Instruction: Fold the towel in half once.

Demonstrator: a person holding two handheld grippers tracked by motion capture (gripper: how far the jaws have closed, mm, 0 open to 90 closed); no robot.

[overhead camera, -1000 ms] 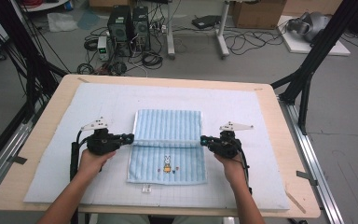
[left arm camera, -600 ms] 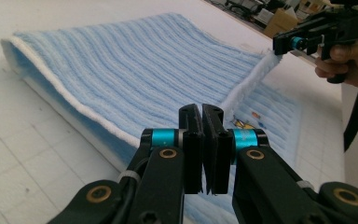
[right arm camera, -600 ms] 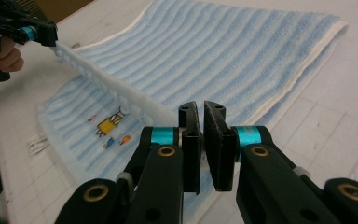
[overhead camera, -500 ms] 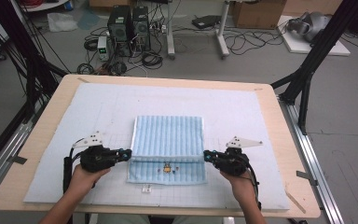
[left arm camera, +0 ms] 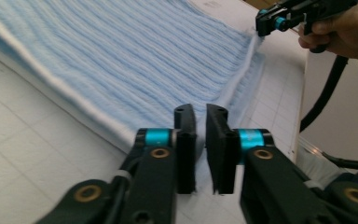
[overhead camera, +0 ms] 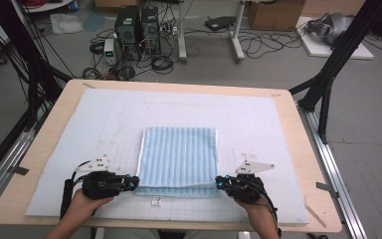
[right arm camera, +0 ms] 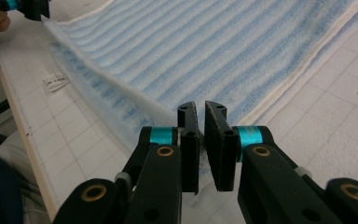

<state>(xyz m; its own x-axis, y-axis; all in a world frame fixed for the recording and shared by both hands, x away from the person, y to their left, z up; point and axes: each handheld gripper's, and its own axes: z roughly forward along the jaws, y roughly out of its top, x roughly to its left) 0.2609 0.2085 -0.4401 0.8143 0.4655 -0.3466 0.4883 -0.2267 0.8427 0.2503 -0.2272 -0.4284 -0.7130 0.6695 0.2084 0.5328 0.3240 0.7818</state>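
White gridded mat (overhead camera: 258,129) on wooden counter (overhead camera: 306,164), folded blue striped towel (overhead camera: 179,154), left claw (overhead camera: 135,182) just opening narrowly at its corner, right claw (overhead camera: 219,182) pinching opposite corner

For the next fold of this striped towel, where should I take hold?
Take the striped towel at its two near corners, on the doubled front edge, coming in level from each side. The left tool and right tool sit at those corners, where the edge lies slightly raised off the white mat.
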